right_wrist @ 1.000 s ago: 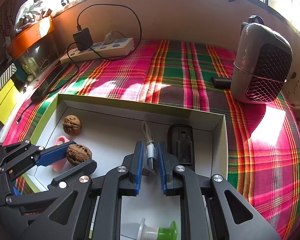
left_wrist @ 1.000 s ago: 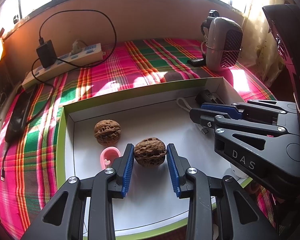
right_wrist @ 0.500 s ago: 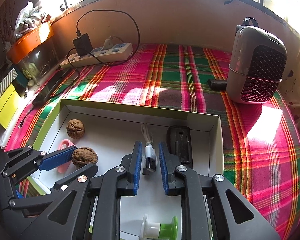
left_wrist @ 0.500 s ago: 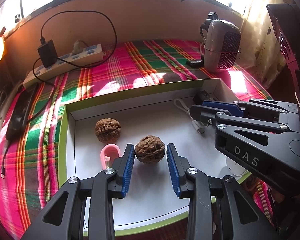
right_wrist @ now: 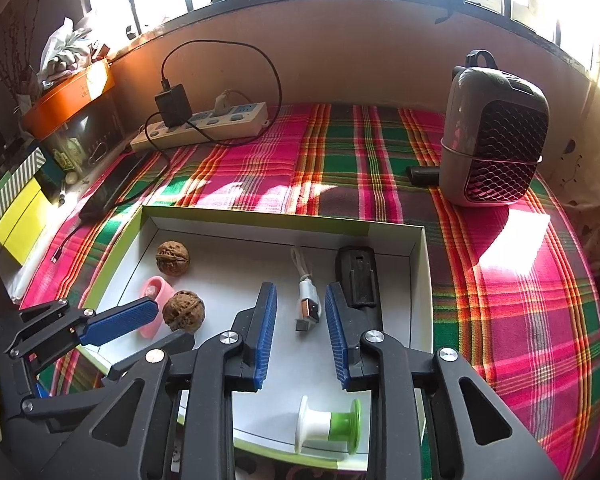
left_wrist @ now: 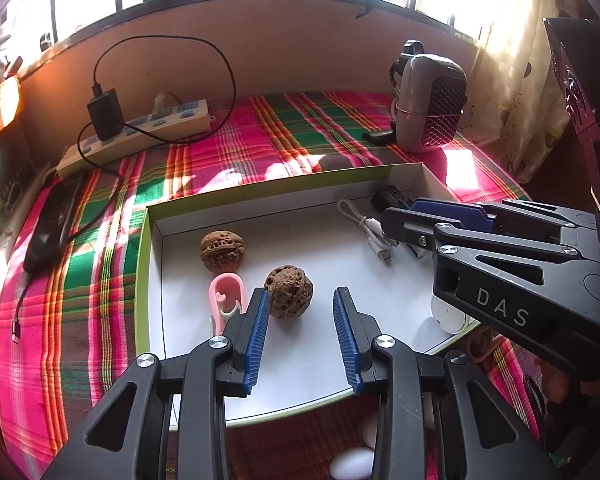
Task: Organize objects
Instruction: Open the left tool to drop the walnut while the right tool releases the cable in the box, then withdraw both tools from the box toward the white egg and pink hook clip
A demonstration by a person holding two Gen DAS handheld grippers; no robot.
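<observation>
A: How is the left gripper (left_wrist: 300,312) seen against a second ago?

B: Its blue-padded jaws are spread wide. The nearer brown wrinkled walnut (left_wrist: 288,290) was framed squarely between the pads a second ago; now it is seen at the tip of the left pad, lying on the floor of the shallow white cardboard box with the green rim (left_wrist: 260,196) and gripped by nothing.

A: And the right gripper (right_wrist: 301,312)?

B: A second ago its pads were closed on the white USB cable plug (right_wrist: 309,305). Now the jaws are opening, a clear gap is seen on both sides of the plug, and the plug is left lying on the box floor between them.

A: Where are the other things found?

B: A second brown wrinkled walnut (left_wrist: 222,249) is seen farther back in the box, with a small pink plastic clip (left_wrist: 228,296) just beside the left pad. A flat black rectangular device (right_wrist: 358,276) lies beside the cable, by the right wall. A white and green plastic spool (right_wrist: 327,424) lies on its side near the front edge. None of these appears shifted.

A: And outside the box?

B: A pink and green plaid cloth (right_wrist: 340,168) is spread on the tabletop, with a grey heater with a dark grille (right_wrist: 496,136) and a cream power strip (right_wrist: 204,126) at the back.
</observation>
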